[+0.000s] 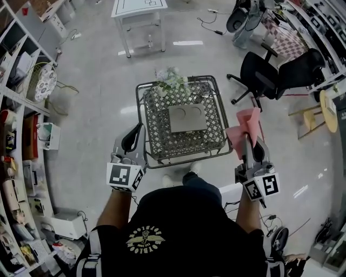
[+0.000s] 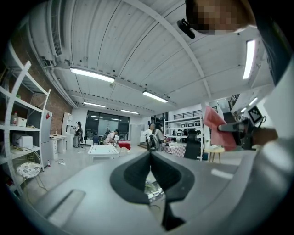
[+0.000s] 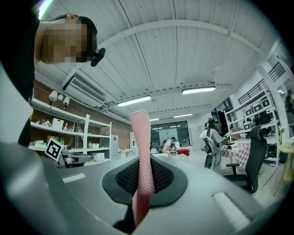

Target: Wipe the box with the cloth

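Note:
A flat grey box (image 1: pixel 187 118) lies on a wire-mesh table (image 1: pixel 160 142) right in front of me. To its right, in the head view, my right gripper (image 1: pixel 249 139) is shut on a pink cloth (image 1: pixel 245 126) that stands up above the table's right edge. In the right gripper view the cloth (image 3: pixel 140 151) is pinched between the jaws and pokes upward. My left gripper (image 1: pixel 139 129) hovers at the table's left front corner, shut with nothing in it; its tips (image 2: pixel 150 154) meet. The left gripper view also catches the cloth (image 2: pixel 215 127). Both grippers point up and away from the box.
White flowers (image 1: pixel 172 80) sit at the table's far edge. A black office chair (image 1: pixel 269 73) stands to the right, a white table (image 1: pixel 139 12) farther back, shelves (image 1: pixel 21 124) along the left, a wooden stool (image 1: pixel 326 111) at far right. People (image 3: pixel 212 137) stand in the distance.

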Motion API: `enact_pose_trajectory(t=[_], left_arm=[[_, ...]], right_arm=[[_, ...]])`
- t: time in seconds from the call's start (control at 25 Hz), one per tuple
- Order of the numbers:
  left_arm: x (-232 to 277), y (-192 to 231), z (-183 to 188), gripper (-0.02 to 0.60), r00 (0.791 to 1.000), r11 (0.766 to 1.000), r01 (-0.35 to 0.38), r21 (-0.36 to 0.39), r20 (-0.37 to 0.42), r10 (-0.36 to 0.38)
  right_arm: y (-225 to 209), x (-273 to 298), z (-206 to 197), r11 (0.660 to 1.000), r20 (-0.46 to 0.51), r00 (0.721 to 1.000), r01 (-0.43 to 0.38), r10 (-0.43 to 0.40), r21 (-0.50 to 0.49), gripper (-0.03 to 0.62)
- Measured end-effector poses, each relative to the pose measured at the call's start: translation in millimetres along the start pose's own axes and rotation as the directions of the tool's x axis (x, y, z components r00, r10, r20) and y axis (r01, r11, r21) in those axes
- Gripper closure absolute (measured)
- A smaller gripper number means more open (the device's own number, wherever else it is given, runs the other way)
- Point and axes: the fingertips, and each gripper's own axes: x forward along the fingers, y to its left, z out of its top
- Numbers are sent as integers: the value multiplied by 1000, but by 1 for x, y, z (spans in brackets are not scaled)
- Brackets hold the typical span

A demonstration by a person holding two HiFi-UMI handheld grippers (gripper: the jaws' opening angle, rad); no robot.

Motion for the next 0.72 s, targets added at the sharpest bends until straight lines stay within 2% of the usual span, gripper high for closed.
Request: enact_pose_trajectory(t=[0.4,0.72], left_arm=[[30,-6,-5,581,1000,1000,-25,4,-15,25],[67,-7,-12,581,996,997,-76,8,-46,76]], right_arm=[[-29,19,-9,1000,-19,1000,-24,25,17,577],[-61,58,-19,995,-39,995,-86,87,42,577]])
